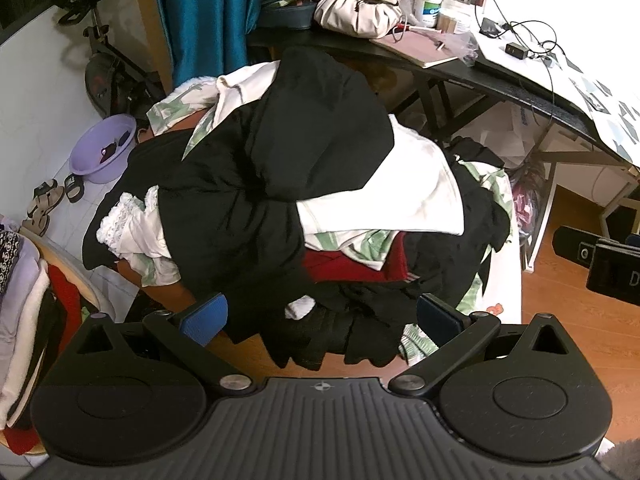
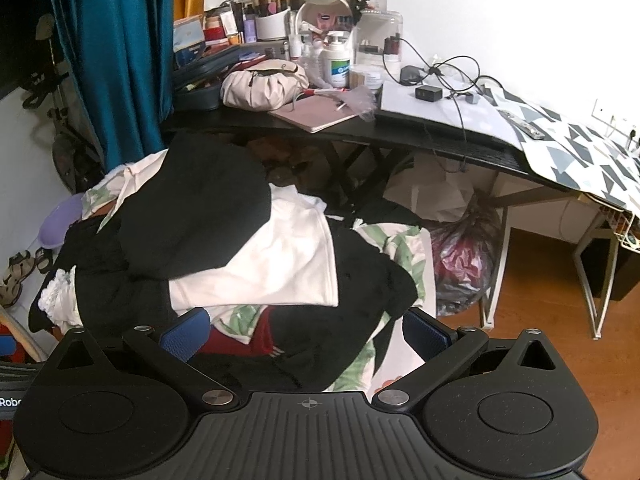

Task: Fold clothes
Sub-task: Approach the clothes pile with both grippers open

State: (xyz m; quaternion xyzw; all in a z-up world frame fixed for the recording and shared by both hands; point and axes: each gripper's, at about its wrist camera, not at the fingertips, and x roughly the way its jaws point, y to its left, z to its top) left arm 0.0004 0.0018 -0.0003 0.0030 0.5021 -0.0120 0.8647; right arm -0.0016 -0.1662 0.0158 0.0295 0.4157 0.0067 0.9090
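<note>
Each camera sits behind its own fingers and looks forward and down. The left wrist view is close above the pile of clothes point(image 1: 280, 184) and faces the black desk point(image 1: 500, 80) behind it. The right wrist view stands a little further back and higher, and shows the same pile of clothes point(image 2: 224, 248), desk point(image 2: 400, 136) and blue curtain point(image 2: 116, 60).

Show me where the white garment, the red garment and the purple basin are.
white garment point(image 2: 288, 256), right wrist view, on its flat middle.
red garment point(image 1: 344, 266), left wrist view, on its exposed fold.
purple basin point(image 1: 86, 160), left wrist view, on its near rim.
</note>
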